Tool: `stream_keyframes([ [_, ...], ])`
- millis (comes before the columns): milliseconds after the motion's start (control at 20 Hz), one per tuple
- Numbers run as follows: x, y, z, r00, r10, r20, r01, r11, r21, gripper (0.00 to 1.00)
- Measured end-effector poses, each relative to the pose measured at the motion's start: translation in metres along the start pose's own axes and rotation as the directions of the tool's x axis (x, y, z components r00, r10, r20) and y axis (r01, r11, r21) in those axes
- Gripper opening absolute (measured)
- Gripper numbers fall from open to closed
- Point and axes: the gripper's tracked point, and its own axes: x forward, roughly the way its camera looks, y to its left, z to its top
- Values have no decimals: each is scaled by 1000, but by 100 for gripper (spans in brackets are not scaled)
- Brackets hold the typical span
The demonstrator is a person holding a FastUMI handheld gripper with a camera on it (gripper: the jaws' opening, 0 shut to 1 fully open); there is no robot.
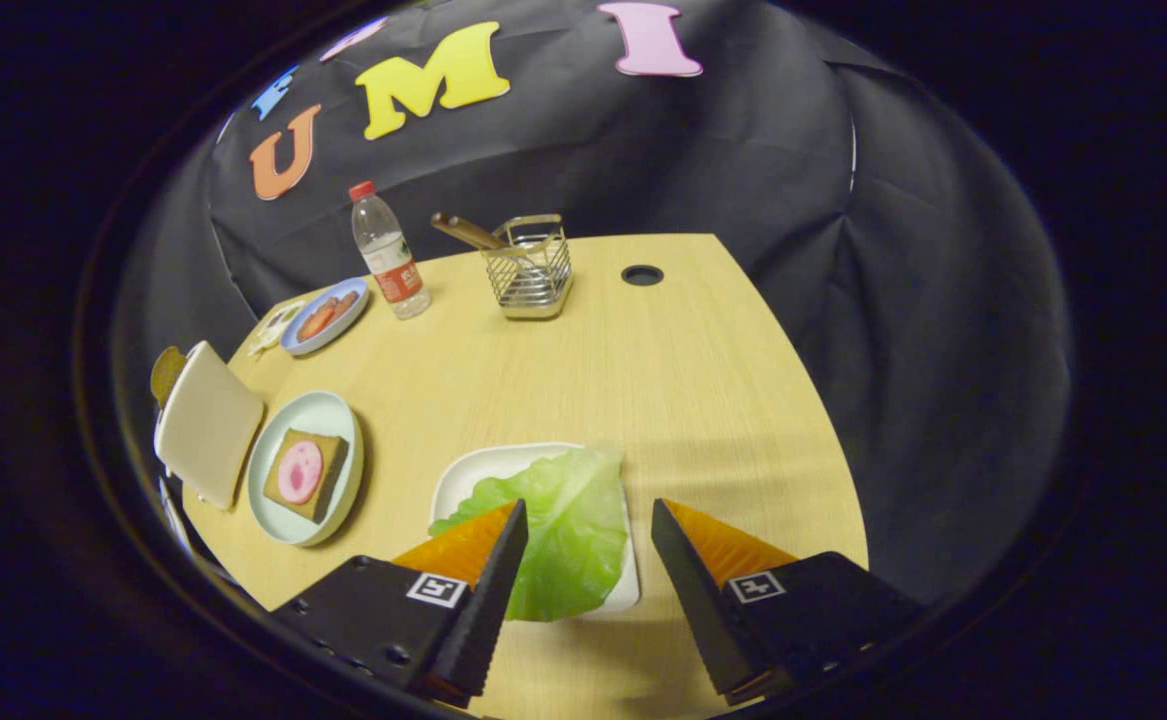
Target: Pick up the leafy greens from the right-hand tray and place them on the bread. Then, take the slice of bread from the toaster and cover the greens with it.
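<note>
A pale wooden table (pixel 583 380) stands before a black cloth wall. Near, the gripper (pixel 588 515) hangs with fingers spread wide, holding nothing. The leafy greens (pixel 558 525) lie on a white tray (pixel 473 470) just ahead and between the fingers, long axis running near to far. The bread (pixel 305 473) sits on a plate (pixel 328 412) to the left, beside the toaster (pixel 205 422).

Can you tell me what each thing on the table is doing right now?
gripper: open, fingers either side of the lettuce, not pressing it
lettuce leaf: lying on its white tray, hanging over the near edge
bread: flat on a plate, pink slice on top, no greens yet
toaster: holding a slice
water bottle: upright, capped
wire basket: upright, holding utensils
</note>
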Motion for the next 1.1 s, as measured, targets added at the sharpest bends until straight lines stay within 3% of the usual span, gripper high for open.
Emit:
stream_keyframes([
  [50, 4, 0, 1, 1000, -5, -17, 5, 1000, -4, 74],
  [300, 24, 0, -8, 995, -7, -96, 6, 1000, -6, 67],
  [450, 22, 7, -2, 996, -2, -84, 0, 1000, -28, 49],
  [650, 28, 7, -7, 987, -51, -153, 46, 998, -32, 26],
  [750, 34, 4, -17, 978, -68, -196, 66, 998, -21, 31],
  [900, 34, 5, -8, 981, -75, -178, 67, 997, -49, 31],
  [1000, 33, 8, -11, 978, -86, -190, 76, 995, -61, 7],
  [1100, 19, 15, 1, 981, -86, -175, 78, 995, -57, 6],
])
